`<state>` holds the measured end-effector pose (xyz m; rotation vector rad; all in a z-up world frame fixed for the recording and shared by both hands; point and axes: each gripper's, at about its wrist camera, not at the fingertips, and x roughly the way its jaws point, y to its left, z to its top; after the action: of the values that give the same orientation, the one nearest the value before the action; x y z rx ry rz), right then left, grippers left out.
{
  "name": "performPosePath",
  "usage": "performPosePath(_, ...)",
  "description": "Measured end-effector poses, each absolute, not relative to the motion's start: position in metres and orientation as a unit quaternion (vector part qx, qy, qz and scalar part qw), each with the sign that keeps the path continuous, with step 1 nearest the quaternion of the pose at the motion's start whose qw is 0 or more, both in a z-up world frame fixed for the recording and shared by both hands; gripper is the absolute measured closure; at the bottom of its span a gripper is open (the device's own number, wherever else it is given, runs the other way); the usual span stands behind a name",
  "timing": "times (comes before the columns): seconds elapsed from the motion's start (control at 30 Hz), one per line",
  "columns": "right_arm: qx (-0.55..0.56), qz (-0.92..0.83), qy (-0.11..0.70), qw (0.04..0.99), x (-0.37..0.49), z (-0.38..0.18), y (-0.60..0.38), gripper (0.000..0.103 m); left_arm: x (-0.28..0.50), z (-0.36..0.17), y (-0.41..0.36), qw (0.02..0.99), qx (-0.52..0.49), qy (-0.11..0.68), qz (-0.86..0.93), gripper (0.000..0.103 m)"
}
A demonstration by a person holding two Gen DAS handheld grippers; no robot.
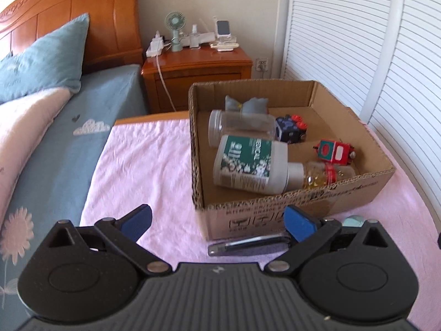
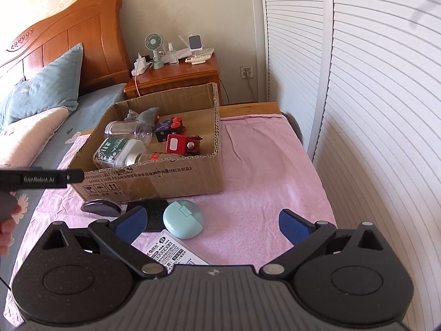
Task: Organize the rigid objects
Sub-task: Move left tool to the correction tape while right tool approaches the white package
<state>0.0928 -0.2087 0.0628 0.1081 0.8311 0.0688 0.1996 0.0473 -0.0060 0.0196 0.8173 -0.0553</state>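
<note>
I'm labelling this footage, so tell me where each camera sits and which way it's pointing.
Left wrist: on the left gripper, facing the cardboard box and nightstand; its own open blue fingers show.
Right wrist: on the right gripper, looking over the round teal case toward the box; its open fingers, the left gripper and a hand show.
Shared: box, green-label bottle, nightstand, bed.

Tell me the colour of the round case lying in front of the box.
Pale teal round case, clearest in the right wrist view.

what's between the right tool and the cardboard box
In the right wrist view, a round mint-green case and a flat black item lie on the pink cloth between the open right tool and the cardboard box.
</note>
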Motion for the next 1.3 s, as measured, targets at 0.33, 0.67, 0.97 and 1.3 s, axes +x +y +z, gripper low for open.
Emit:
performPosePath(0.33, 0.066, 0.03, 0.415, 0.907, 0.103, 0.052, -0.218, 0.0, 0.202, -0.04, 0.032, 0.914, 0.03, 0.405, 0.001, 0.001)
performPosePath(0.67, 0.059, 0.045, 0.424, 0.903, 0.107, 0.047, -0.206, 0.0, 0.199, -0.044, 0.037, 0.912, 0.01, 0.41, -0.006, 0.001)
performPosePath(0.97, 0.022, 0.06, 0.428, 0.902, 0.103, 0.039, -0.192, 0.0, 0.172, -0.041, 0.042, 0.903, 0.01, 0.43, -0.012, 0.001)
performPosePath(1.3, -0.022, 0.065, 0.476, 0.877, 0.122, -0.004, -0.164, 0.0, 0.141, 0.009, 0.057, 0.9, 0.024, 0.433, -0.051, 0.001)
